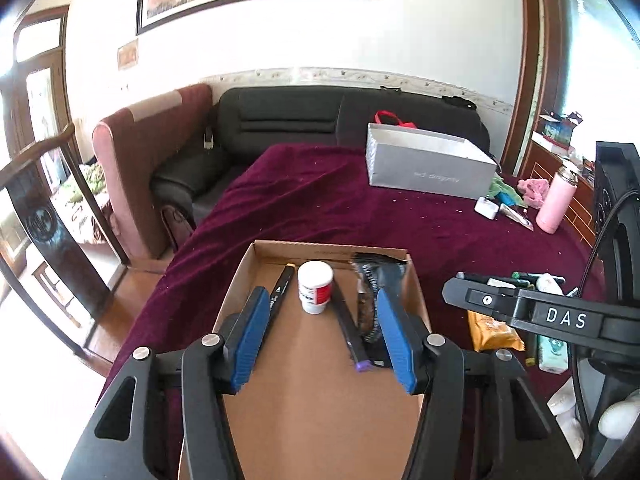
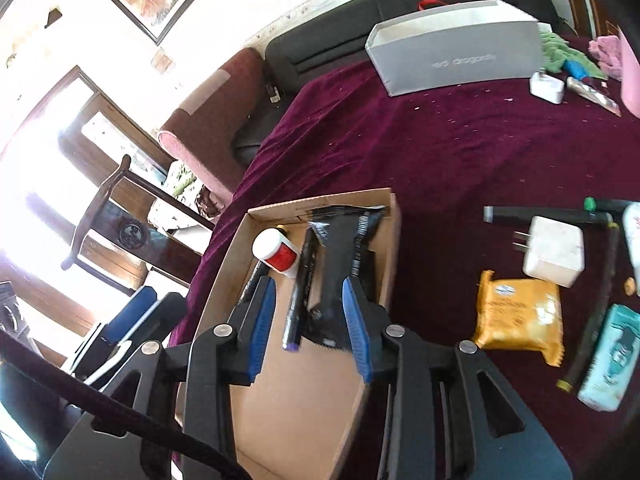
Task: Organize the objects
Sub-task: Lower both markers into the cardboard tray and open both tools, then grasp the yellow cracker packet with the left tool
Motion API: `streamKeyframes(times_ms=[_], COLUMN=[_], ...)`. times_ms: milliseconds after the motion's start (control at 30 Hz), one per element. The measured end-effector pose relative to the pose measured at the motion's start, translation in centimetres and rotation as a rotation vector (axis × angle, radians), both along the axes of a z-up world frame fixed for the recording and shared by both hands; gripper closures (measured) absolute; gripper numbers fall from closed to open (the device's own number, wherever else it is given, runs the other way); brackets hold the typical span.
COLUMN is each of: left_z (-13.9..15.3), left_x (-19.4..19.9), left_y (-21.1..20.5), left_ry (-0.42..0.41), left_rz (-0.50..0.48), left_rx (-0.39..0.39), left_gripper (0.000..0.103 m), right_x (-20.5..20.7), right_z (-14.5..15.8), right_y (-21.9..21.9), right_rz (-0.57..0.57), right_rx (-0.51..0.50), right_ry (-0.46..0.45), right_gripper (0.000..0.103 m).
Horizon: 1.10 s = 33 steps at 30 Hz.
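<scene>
An open cardboard box (image 1: pixel 320 420) (image 2: pixel 384 208) sits on a maroon cloth. In it lie a white bottle with a red label (image 1: pixel 315 287) (image 2: pixel 277 255), a black marker with a yellow cap (image 1: pixel 280 286), a black marker with a purple cap (image 1: pixel 352 332) (image 2: pixel 298 300) and a black snack packet (image 1: pixel 372 284) (image 2: pixel 340 256). My left gripper (image 1: pixel 320 340) is open and empty above the box. My right gripper (image 2: pixel 308 324) is open over the box, its jaws either side of the purple marker and packet, holding nothing.
To the right of the box lie a yellow snack packet (image 2: pixel 518 316), a white charger (image 2: pixel 554 250), dark markers (image 2: pixel 540 213) and a teal packet (image 2: pixel 610 360). A grey box (image 2: pixel 456 52), a pink bottle (image 1: pixel 556 200) and small items stand further back. A sofa (image 1: pixel 320 116) lies behind.
</scene>
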<state>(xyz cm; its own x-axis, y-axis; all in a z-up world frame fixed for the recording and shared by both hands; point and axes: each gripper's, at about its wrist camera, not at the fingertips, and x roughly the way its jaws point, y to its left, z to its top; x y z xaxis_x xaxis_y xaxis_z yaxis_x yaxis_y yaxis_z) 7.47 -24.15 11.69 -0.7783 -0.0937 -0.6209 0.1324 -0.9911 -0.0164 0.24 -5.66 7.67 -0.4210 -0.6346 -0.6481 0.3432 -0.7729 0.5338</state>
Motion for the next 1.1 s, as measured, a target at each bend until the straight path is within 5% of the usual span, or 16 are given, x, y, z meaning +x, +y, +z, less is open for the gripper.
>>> streamKeyframes(times_ms=[100, 333, 667, 933, 1100], left_z=[0.4, 0.8, -1.4, -4.8, -6.5], left_x=[0.7, 1.6, 1.5, -1.6, -5.8], left_y=[1.1, 3.4, 6.8, 15.0, 17.1], left_ry=[0.007, -0.001, -0.116, -0.177, -0.199], left_rz=[-0.01, -0.047, -0.164, -0.254, -0.193], left_rx=[-0.013, -0.019, 0.187, 0.098, 0.032], left_gripper=[0.053, 0.048, 0.047, 0.047, 0.048], right_x=[0.6, 2.3, 4.7, 3.8, 3.2], right_z=[0.2, 0.6, -0.2, -1.8, -2.9], right_y=[1.7, 5.4, 16.2, 23.1, 25.2], right_rz=[-0.02, -0.044, -0.257, -0.413, -0.453], right_rx=[-0.009, -0.024, 0.015, 0.025, 0.029], right_ry=[0.01, 0.03, 0.123, 0.16, 0.191], right_gripper=[0.061, 0.06, 0.05, 0.047, 0.047])
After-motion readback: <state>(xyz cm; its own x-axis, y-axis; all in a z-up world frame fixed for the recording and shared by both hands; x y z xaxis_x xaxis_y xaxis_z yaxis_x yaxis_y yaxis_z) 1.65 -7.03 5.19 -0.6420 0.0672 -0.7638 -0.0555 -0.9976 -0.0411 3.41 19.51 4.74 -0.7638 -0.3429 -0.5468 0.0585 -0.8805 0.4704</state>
